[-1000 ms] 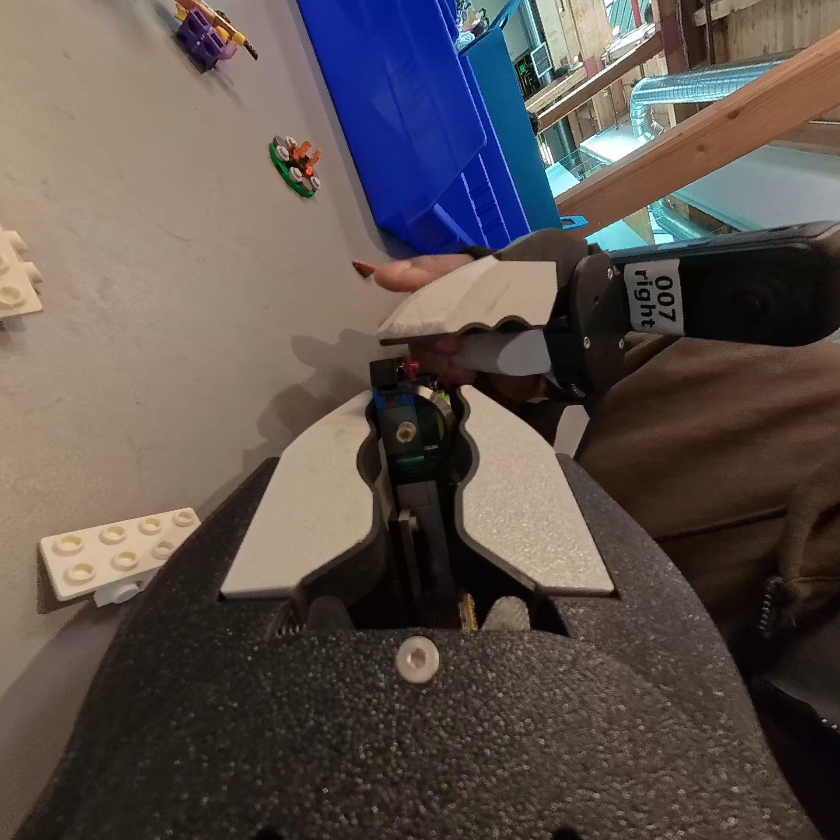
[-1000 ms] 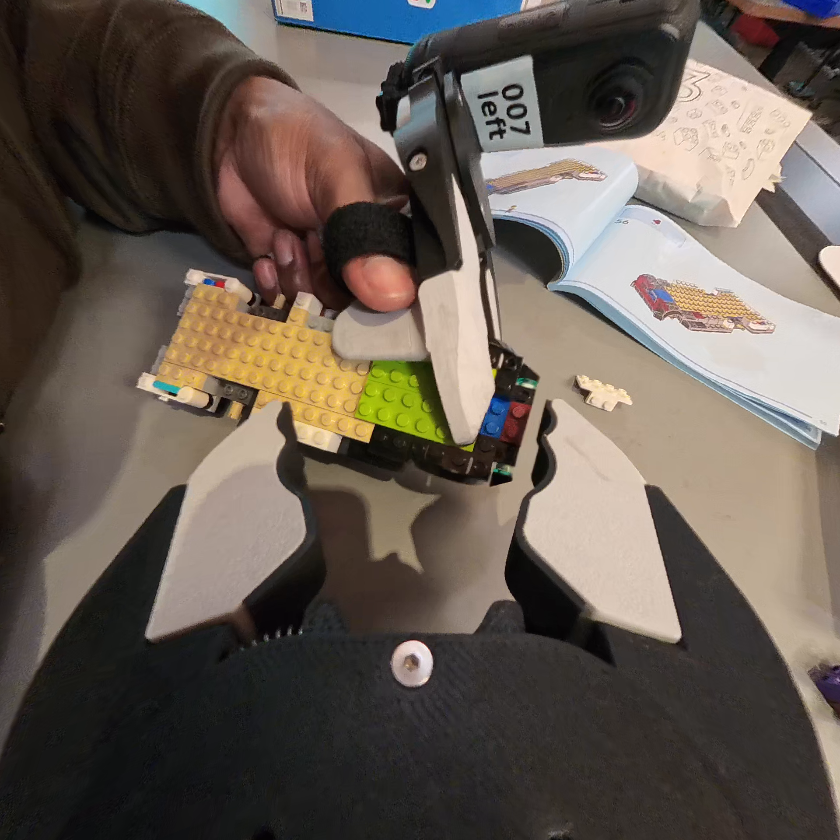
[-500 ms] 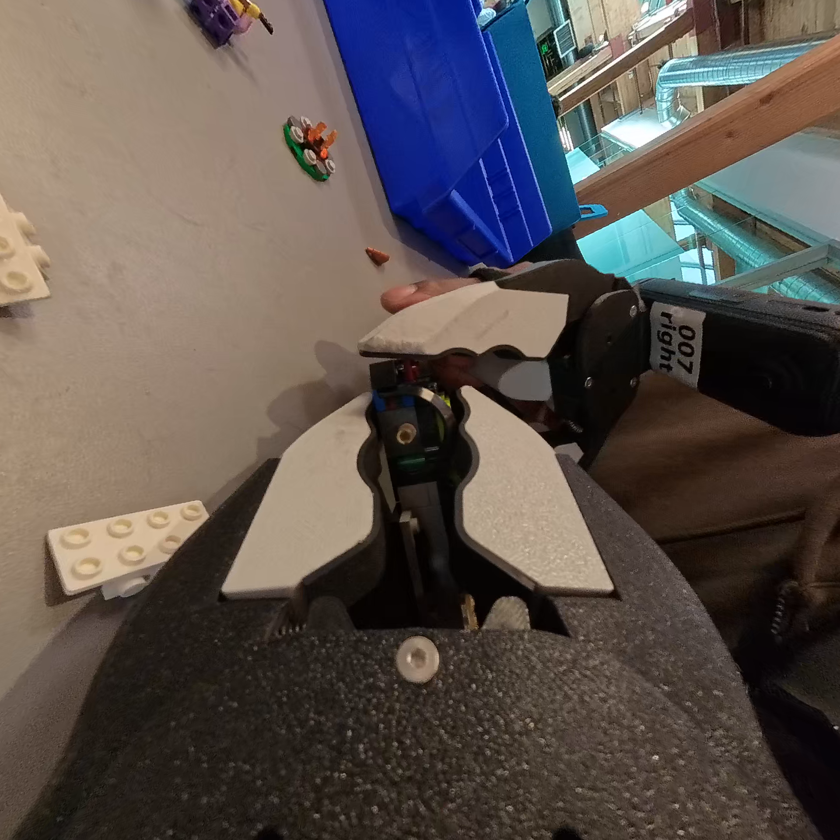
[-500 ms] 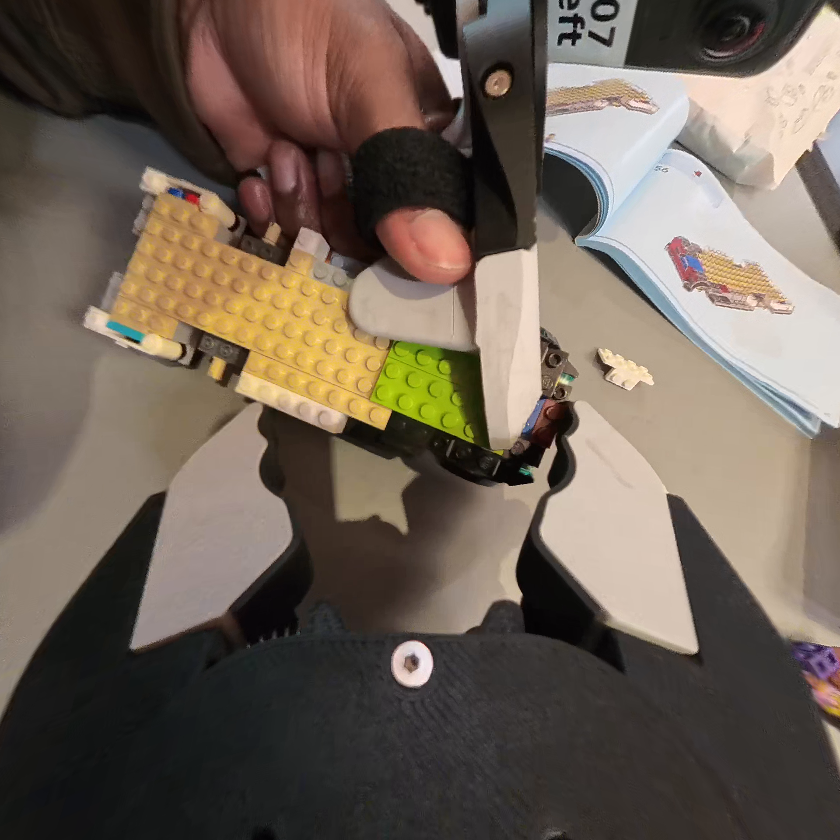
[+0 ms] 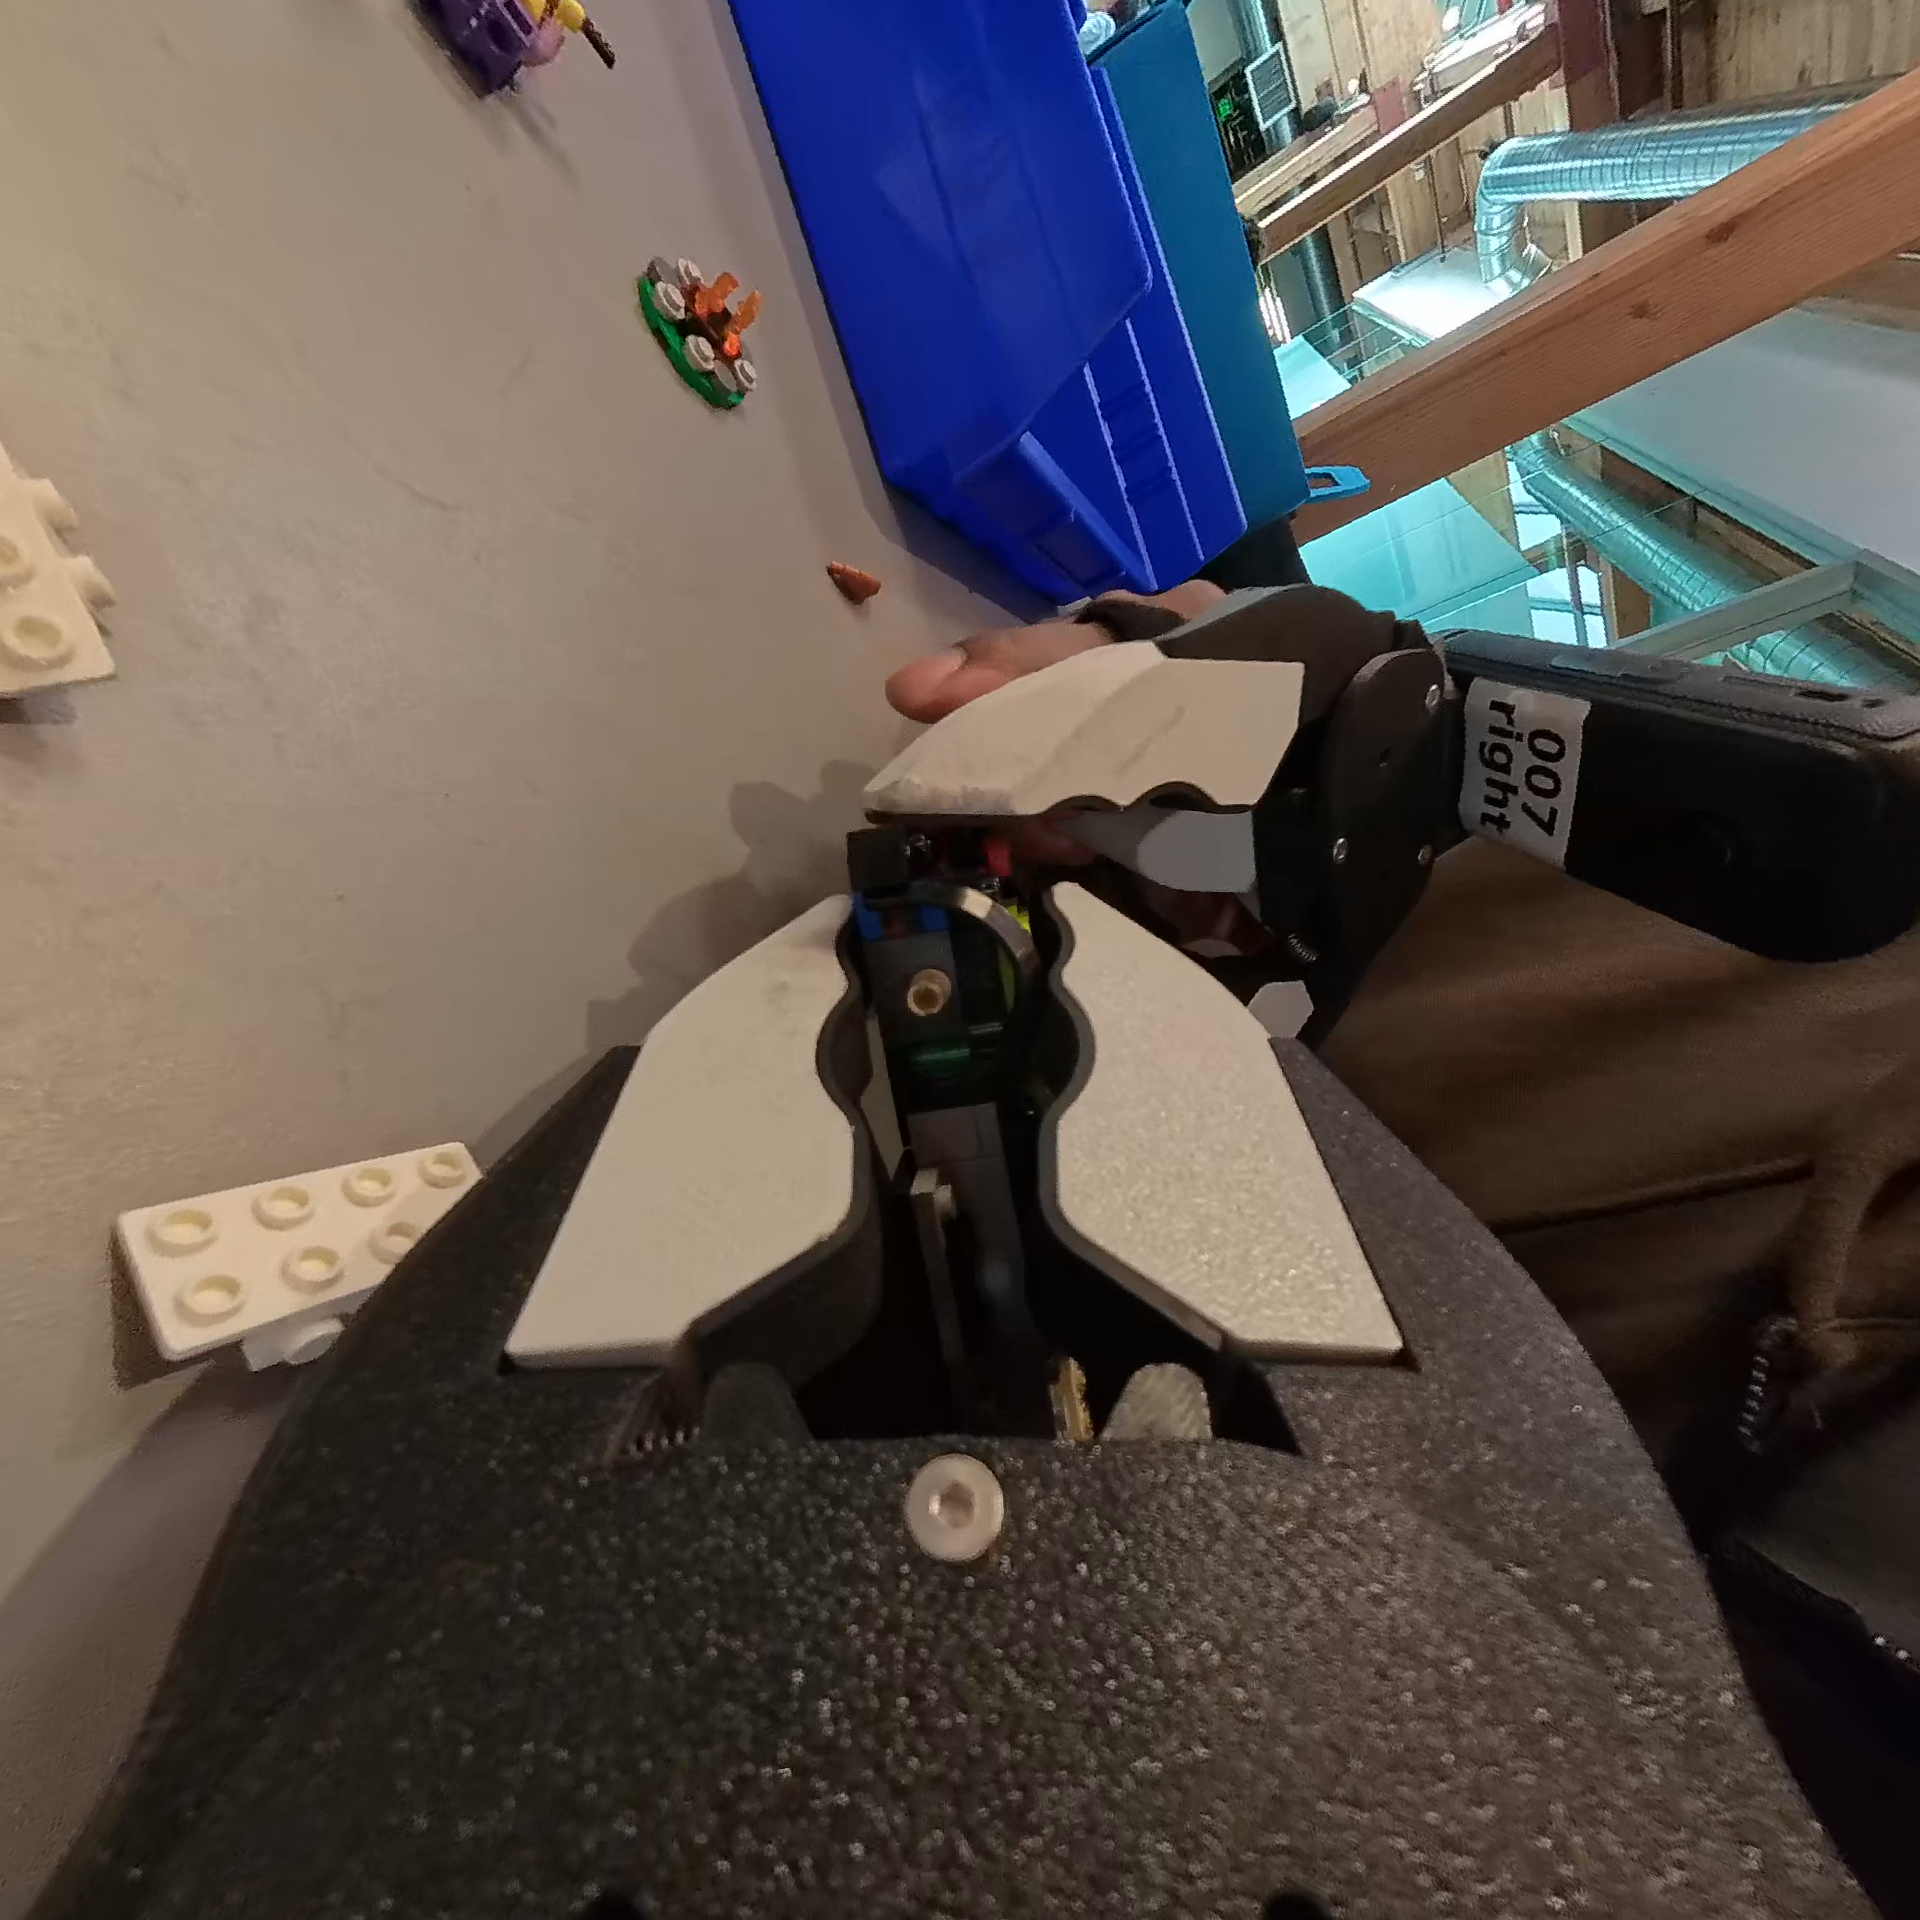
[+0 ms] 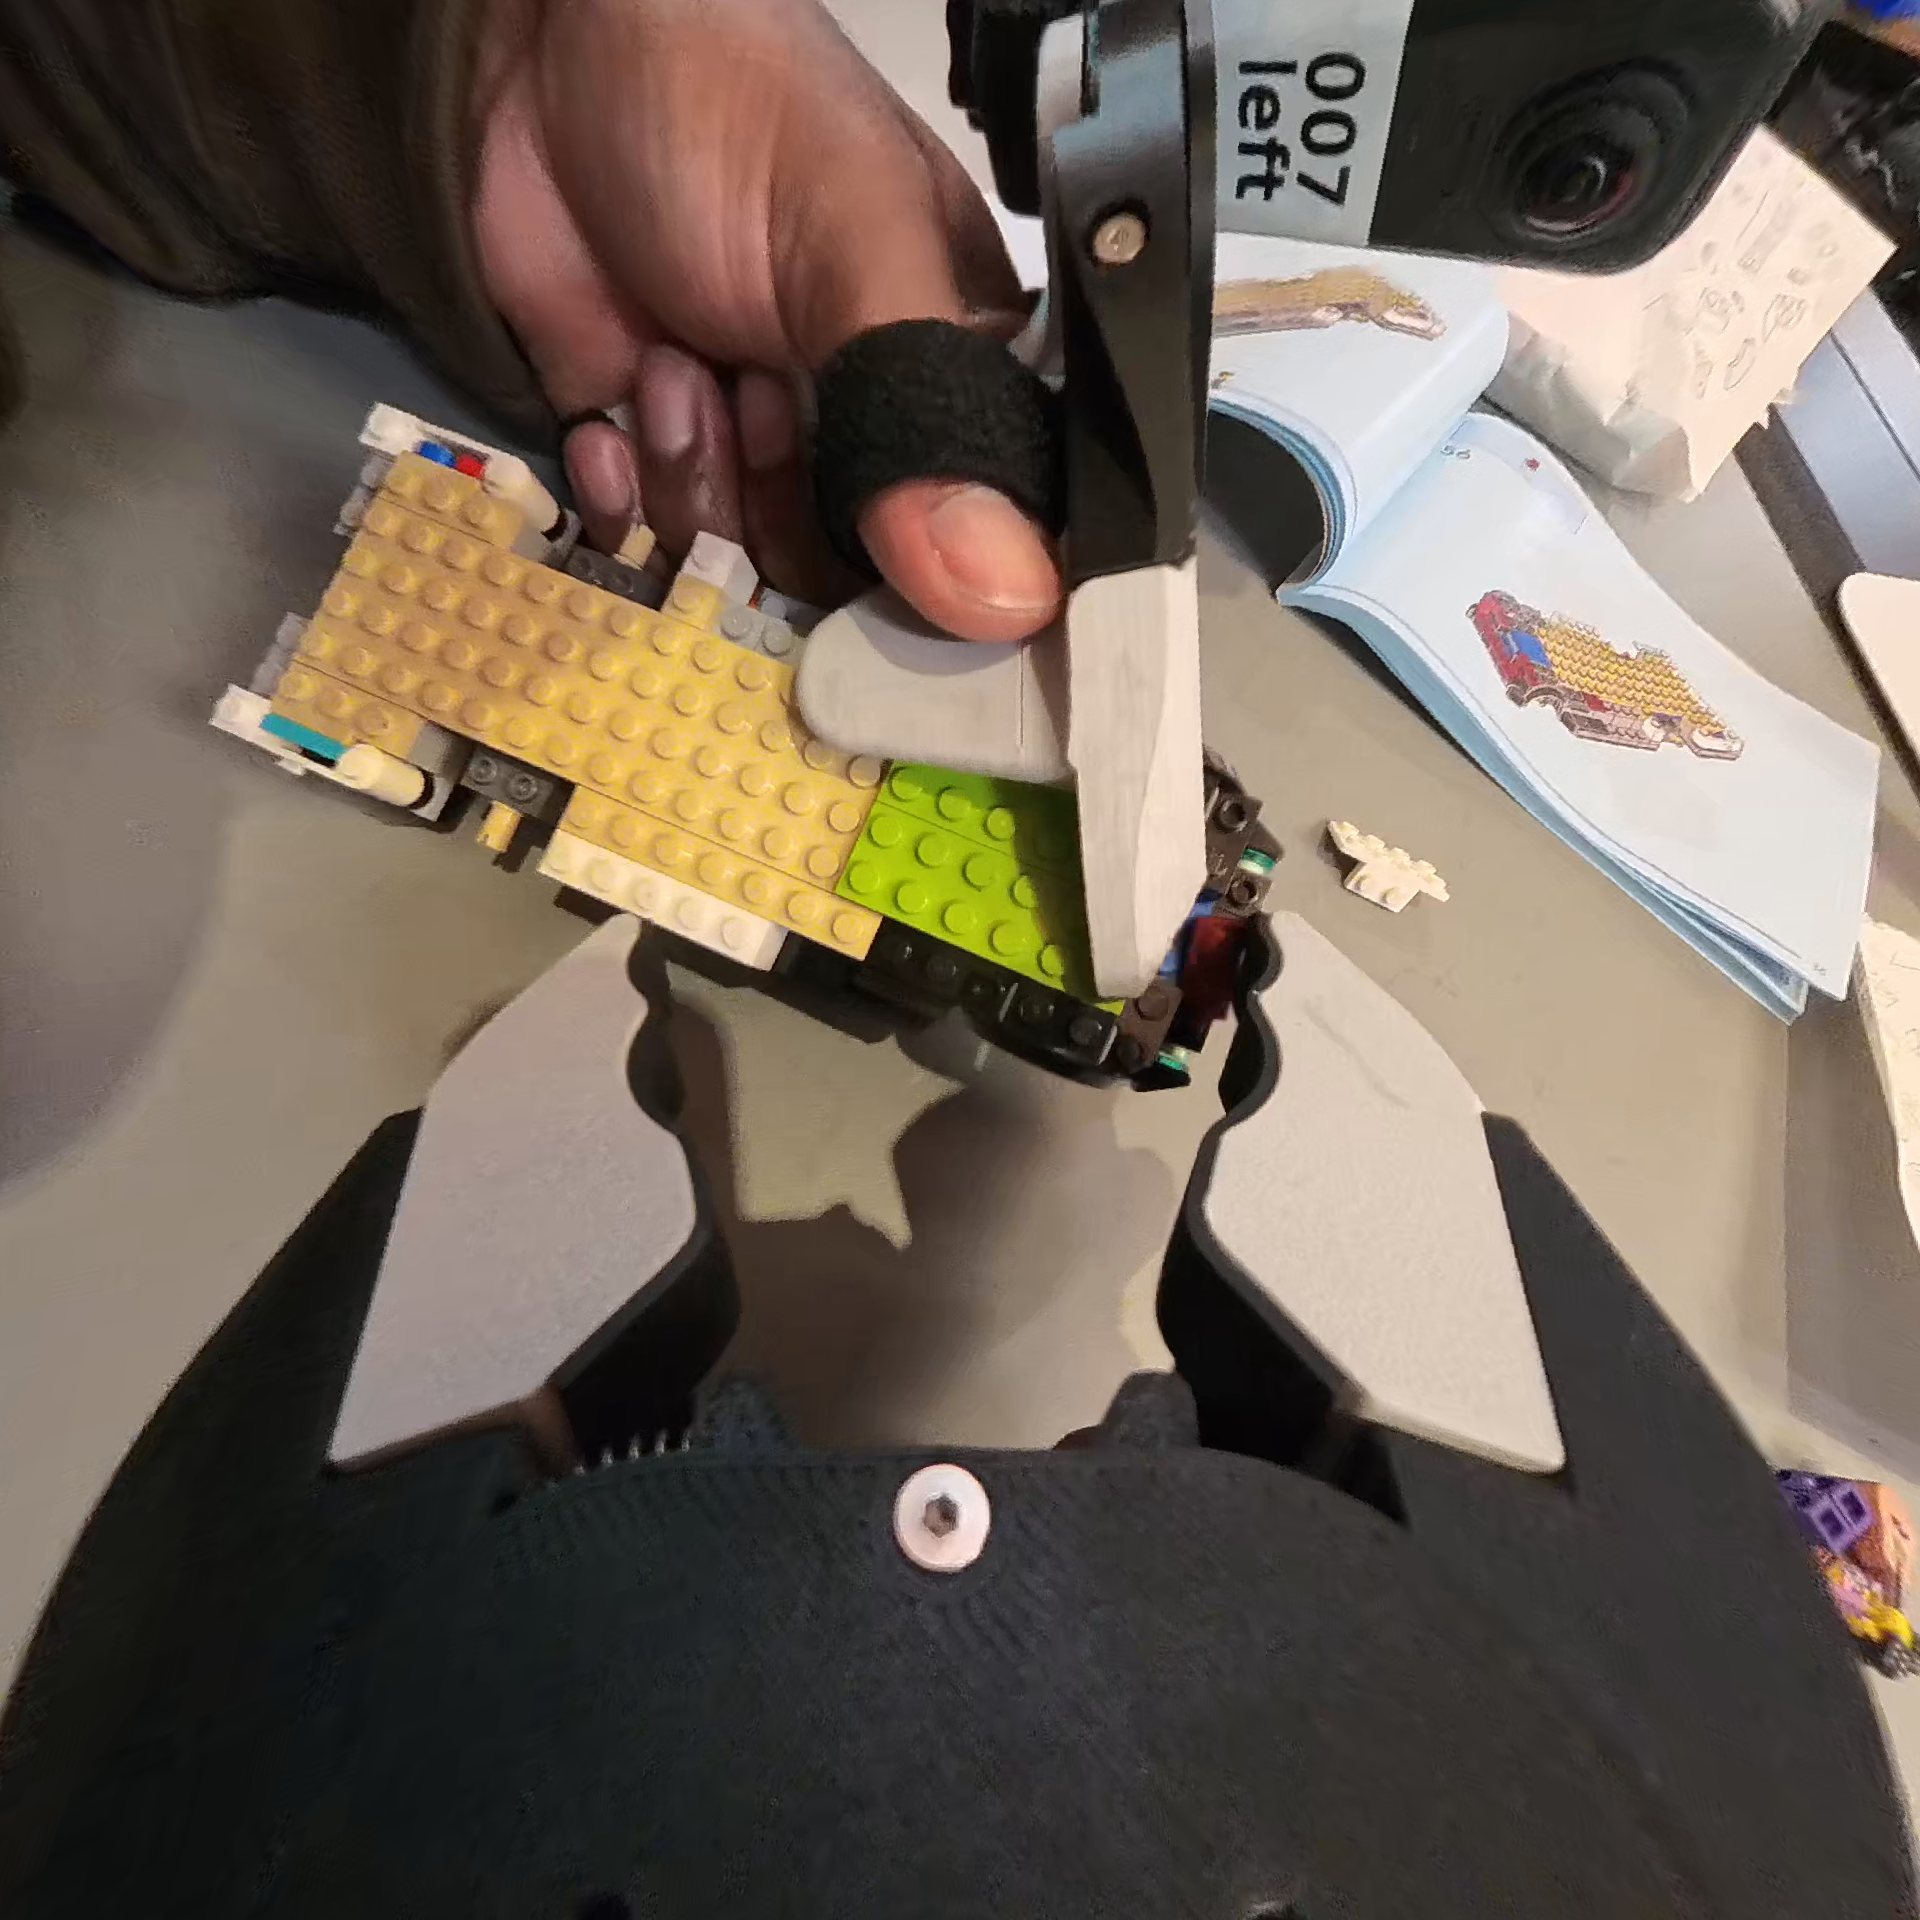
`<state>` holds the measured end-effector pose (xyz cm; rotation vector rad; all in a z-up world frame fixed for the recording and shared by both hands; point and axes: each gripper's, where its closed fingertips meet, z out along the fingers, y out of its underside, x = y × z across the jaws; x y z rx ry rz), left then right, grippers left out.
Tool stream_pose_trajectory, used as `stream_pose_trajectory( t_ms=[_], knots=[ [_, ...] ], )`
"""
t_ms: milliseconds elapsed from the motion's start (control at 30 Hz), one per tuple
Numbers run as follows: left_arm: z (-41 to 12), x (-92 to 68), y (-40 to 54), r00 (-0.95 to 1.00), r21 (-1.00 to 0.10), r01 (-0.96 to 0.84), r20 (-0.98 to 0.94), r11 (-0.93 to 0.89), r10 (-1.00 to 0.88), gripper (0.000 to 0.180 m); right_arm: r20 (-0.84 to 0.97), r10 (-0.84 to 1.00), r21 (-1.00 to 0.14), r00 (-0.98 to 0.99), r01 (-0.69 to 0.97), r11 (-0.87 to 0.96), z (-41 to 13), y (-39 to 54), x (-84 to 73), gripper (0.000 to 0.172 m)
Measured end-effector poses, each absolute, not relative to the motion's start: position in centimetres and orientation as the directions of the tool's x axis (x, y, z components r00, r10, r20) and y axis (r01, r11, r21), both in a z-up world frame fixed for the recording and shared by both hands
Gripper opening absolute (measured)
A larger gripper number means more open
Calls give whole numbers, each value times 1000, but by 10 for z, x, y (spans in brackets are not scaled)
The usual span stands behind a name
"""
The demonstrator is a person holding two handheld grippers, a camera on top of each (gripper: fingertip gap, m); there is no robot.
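Grey tabletop [image 6: 1558, 1091]: left gripper [image 6: 1122, 831] clamped on brick model's [image 6: 623, 707] green end, held off the table. Right gripper [image 6: 945, 997] wide open, one pad by the model's dark tip, nothing held. Booklet [image 6: 1558, 727] beyond the model. Best: close squarely, slowly.

We see a glossy, studded plastic brick model [image 6: 623, 707] beside matt grey fingers [image 6: 1132, 790]. At the upper right lies a smooth paper booklet [image 6: 1621, 748]; the grey table [image 6: 1507, 1039] looks matt.

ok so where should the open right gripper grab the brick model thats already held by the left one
Probably the free tan-plate end of the brick model, jaws across its narrow width, coming from the near long edge. The left gripper clamps the green and black end, so the long flat tan part is what stays clear. The right gripper is wide open.
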<state>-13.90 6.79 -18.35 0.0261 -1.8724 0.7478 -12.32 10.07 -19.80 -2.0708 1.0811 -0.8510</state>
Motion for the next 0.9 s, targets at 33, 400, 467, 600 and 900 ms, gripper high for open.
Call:
stream_pose_trajectory(
  t_ms=[33, 400, 467, 600, 900],
  knots=[
    [-183, -139, 68, -430, -484, -351, 844, 802, 321, 29, 248, -858, -775, 450, -439, -454, -198, 101, -123, 104],
    [-179, -133, 65, -396, -462, -398, 866, 793, 306, 29, 156, -881, -839, 446, -411, -357, -182, 96, -124, 94],
    [-180, -134, 66, -404, -469, -387, 860, 794, 311, 29, 75, -895, -882, 440, -390, -265, -167, 91, -126, 86],
    [-188, -134, 72, -428, -457, -330, 852, 826, 301, 30, 36, -911, -861, 411, -451, -237, -170, 70, -134, 75],
    [-204, -121, 75, -675, -604, -123, 632, 787, 380, 46, 115, -923, -673, 368, -654, -345, -208, 37, -156, 62]
  ],
)
